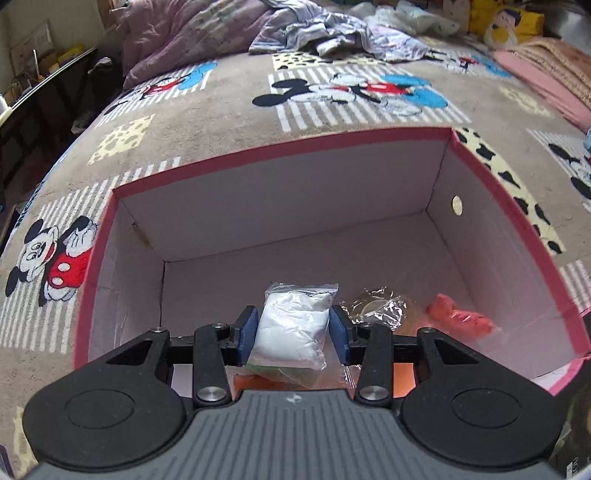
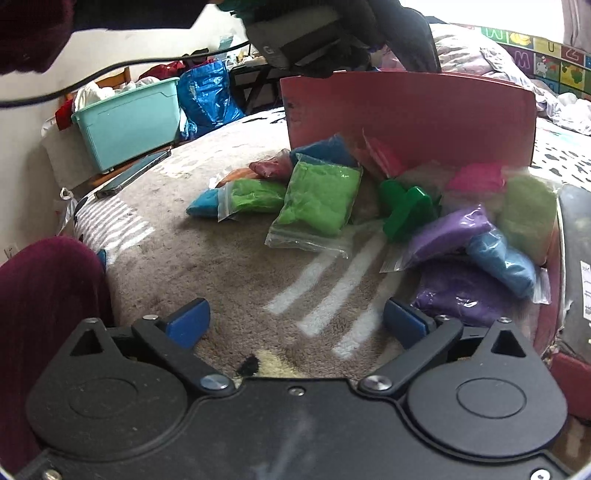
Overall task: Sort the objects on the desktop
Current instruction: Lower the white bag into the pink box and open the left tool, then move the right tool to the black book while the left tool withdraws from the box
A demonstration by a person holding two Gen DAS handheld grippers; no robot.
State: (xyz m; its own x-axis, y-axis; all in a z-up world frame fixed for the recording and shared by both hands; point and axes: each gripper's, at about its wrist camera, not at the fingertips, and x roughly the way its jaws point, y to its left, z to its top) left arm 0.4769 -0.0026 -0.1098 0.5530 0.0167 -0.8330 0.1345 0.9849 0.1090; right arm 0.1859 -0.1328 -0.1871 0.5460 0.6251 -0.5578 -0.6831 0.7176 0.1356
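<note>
My left gripper is shut on a white clay bag in a clear zip pouch and holds it low inside the pink-rimmed box. On the box floor to its right lie a crinkled clear packet and a red clay bag. My right gripper is open wide over the carpet with nothing between its fingers. Ahead of it lie several clay bags: a large green bag, a small green bag, a purple bag and a blue bag. A green plastic tool sits among them.
The pink box wall stands behind the pile, with a dark-gloved hand above it. A phone lies at the carpet's left edge, beside a teal bin. A maroon sleeve is at the near left. Crumpled bedding lies beyond the box.
</note>
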